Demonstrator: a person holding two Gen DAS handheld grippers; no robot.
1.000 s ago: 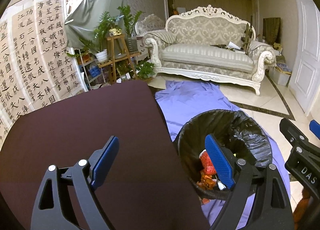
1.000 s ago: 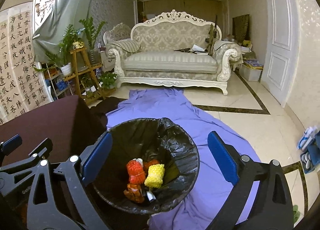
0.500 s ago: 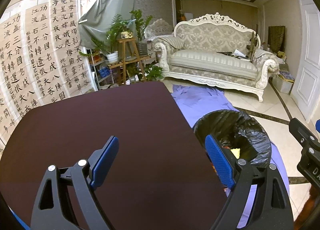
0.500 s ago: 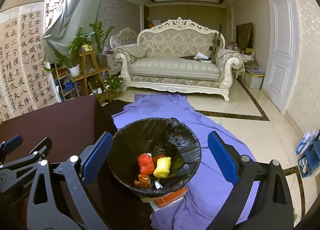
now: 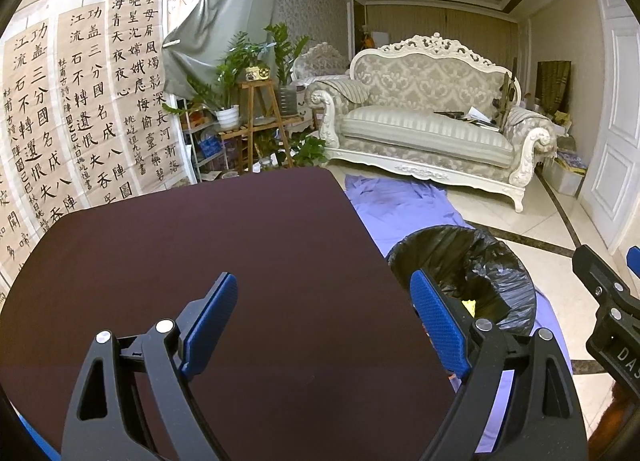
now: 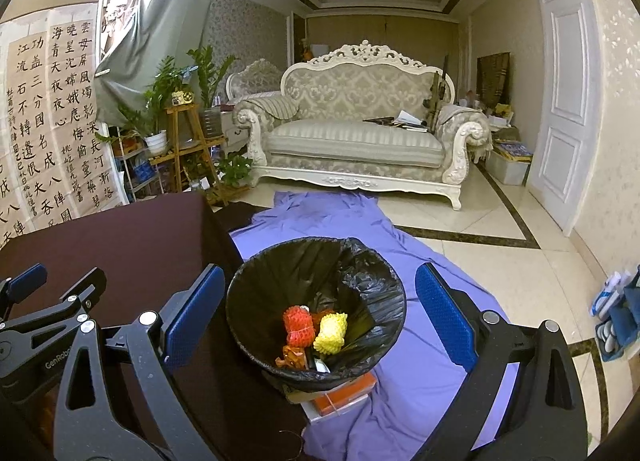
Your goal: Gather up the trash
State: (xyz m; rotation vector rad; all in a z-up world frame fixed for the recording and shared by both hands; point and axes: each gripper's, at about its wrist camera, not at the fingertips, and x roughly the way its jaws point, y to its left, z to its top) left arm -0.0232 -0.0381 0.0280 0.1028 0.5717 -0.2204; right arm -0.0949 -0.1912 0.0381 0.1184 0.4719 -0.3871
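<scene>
- The left hand-held gripper [image 5: 324, 325] hangs over the dark maroon surface [image 5: 208, 245] with its blue pads wide apart and nothing between them.
- The right hand-held gripper [image 6: 320, 315] also stands wide open and holds nothing; it hangs just off the right edge of the surface, above the bin.
- The bin [image 6: 256, 273], lined with a black bag, stands on the floor right beside the right edge of the surface, on top of an orange box [image 6: 344, 395].
- In the right wrist view, the bin's opening shows between the two pads, below them and apart from both.
- The trash lies at the bottom of the bin: a red net bundle [image 6: 298, 325], a yellow net bundle [image 6: 331, 332] touching its right side, and orange wrapper scraps [image 6: 292, 357] in front of them.
- In the left wrist view the bin [image 5: 492, 257] sits past the right finger, whose pad covers part of its near rim; only a small yellow bit [image 5: 469, 305] of the trash shows inside.
- The tip of the right hand-held gripper shows at the right edge of the left wrist view, well apart from the left one.
- A purple sheet [image 6: 404, 269] is spread on the tiled floor under the bin and runs toward a white carved sofa [image 6: 352, 141].
- The part of the surface in view has no trash on it.
</scene>
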